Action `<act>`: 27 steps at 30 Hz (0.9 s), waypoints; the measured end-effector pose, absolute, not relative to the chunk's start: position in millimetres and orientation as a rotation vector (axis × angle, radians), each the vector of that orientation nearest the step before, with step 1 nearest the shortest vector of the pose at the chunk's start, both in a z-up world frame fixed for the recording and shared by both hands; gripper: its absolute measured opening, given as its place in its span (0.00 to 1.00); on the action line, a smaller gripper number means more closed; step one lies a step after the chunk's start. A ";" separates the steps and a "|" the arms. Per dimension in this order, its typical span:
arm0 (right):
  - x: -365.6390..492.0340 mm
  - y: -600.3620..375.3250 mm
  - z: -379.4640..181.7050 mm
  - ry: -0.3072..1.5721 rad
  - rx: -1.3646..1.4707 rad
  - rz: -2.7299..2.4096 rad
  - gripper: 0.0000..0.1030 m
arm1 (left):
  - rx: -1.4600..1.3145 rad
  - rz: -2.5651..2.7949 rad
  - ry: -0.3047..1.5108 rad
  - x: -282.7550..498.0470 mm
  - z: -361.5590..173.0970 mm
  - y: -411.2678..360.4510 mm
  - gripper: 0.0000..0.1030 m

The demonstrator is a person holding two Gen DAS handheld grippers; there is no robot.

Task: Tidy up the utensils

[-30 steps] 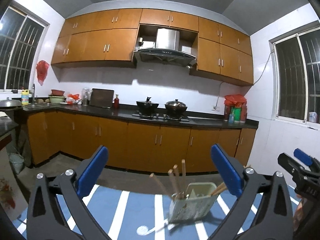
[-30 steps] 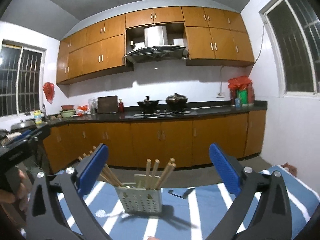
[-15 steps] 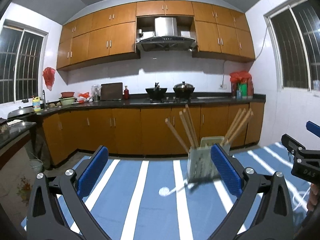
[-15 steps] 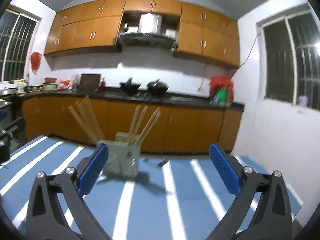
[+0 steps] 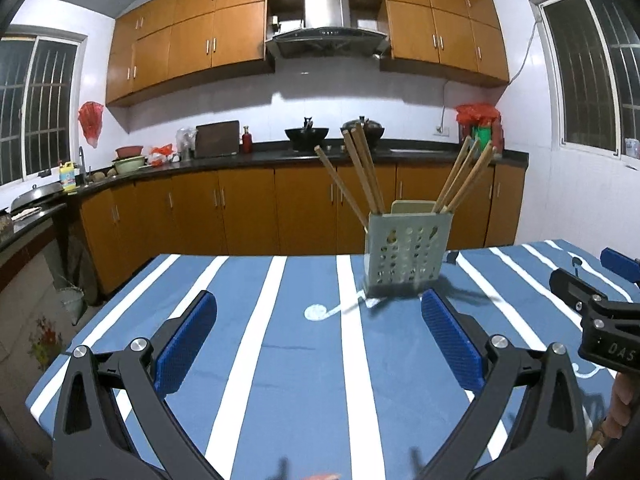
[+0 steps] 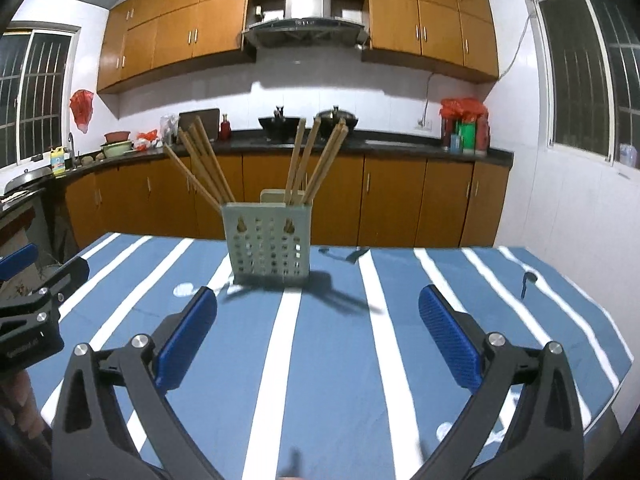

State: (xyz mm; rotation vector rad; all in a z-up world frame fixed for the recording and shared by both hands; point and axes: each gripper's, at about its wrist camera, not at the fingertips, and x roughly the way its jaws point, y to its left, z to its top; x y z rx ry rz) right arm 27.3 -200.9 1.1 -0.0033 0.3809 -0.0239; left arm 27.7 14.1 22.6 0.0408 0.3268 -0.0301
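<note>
Striped blue tablecloth (image 6: 328, 360) under perforated plastic holder (image 6: 269, 246), wooden chopsticks (image 6: 316, 160).

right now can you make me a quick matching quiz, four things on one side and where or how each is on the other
Things:
1. chopsticks
2. holder
3. left gripper
4. woks

Places or states:
A. on the stove at the back
B. open, holding nothing
C. upright on the striped cloth
D. leaning out of the holder

Pairs: 1-D, 2-C, 3-B, 4-A
</note>
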 end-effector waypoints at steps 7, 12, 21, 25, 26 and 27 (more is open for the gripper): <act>29.1 -204.0 -16.2 0.435 0.013 -0.028 0.96 | 0.043 -0.036 0.360 24.8 9.4 14.9 0.98; 29.6 -206.3 -20.1 0.444 0.021 -0.034 0.96 | 0.033 -0.043 0.374 24.4 5.6 16.0 0.98; 29.0 -208.7 -25.8 0.464 0.017 -0.044 0.96 | 0.025 -0.049 0.397 25.4 0.8 14.4 0.98; 29.3 -209.5 -26.4 0.469 0.022 -0.044 0.96 | 0.031 -0.052 0.403 25.6 -0.2 12.1 0.98; 29.0 -209.9 -26.4 0.469 0.022 -0.045 0.96 | 0.031 -0.053 0.403 25.4 -0.7 11.4 0.98; 29.0 -210.3 -26.7 0.470 0.023 -0.045 0.96 | 0.031 -0.054 0.404 25.5 -0.8 11.1 0.98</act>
